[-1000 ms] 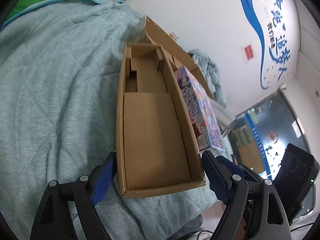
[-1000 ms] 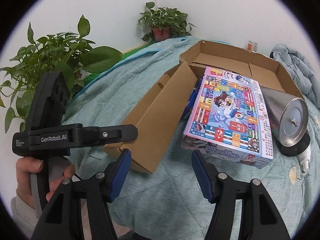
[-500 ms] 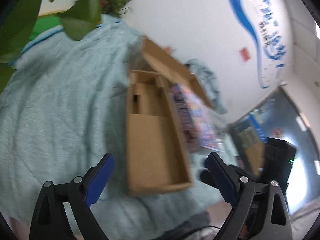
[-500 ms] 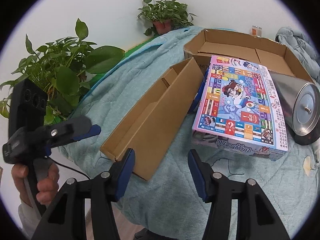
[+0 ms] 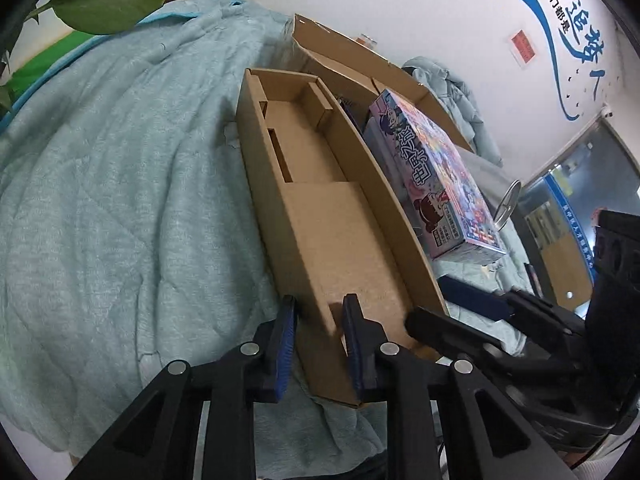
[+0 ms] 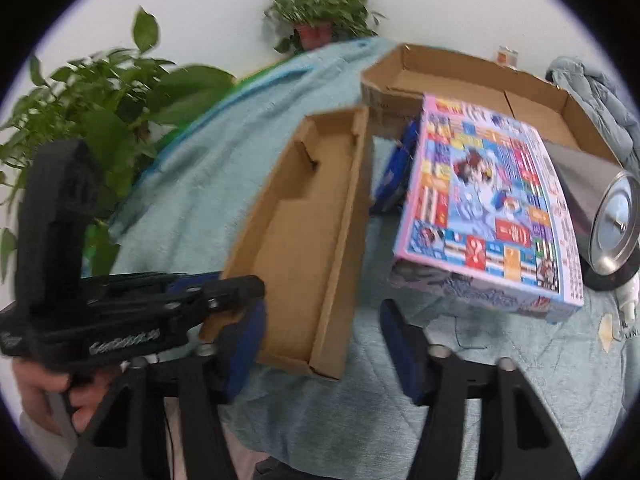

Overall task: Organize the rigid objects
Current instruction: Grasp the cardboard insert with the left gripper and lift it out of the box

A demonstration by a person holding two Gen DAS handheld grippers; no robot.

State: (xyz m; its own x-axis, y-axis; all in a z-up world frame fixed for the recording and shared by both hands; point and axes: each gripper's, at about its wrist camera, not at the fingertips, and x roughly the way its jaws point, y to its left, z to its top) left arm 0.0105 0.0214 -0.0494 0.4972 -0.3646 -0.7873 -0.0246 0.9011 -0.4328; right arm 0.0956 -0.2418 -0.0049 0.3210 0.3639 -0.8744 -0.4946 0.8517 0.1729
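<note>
The long cardboard tray (image 5: 328,240) lay open-side up on the pale teal quilt (image 5: 120,200), with one short end at the near edge of the quilt; the left gripper (image 5: 318,336) had just been closing, and its blue pads stood close together astride the near left corner of the tray, one pad outside the left wall and one inside, pinching that wall; in the right wrist view the same gripper (image 6: 224,300) reached in from the left to that corner, carried by a hand (image 6: 44,396) at the lower left. The right gripper (image 6: 320,352) had also just been narrowing; its jaws remained spread, with the near right corner of the tray between them, and the pads were not seen to press on it. The colourful board-game box (image 6: 488,216) lay flat on the quilt just beside the right wall of the tray; a dark blue item (image 6: 394,172) was wedged between the two, only partly visible. A wide, shallow cardboard box (image 6: 472,80) stood open behind them; a metal canister (image 6: 600,208) lay on its side to the right of the game box; potted plants (image 6: 100,112) stood at the left.
</note>
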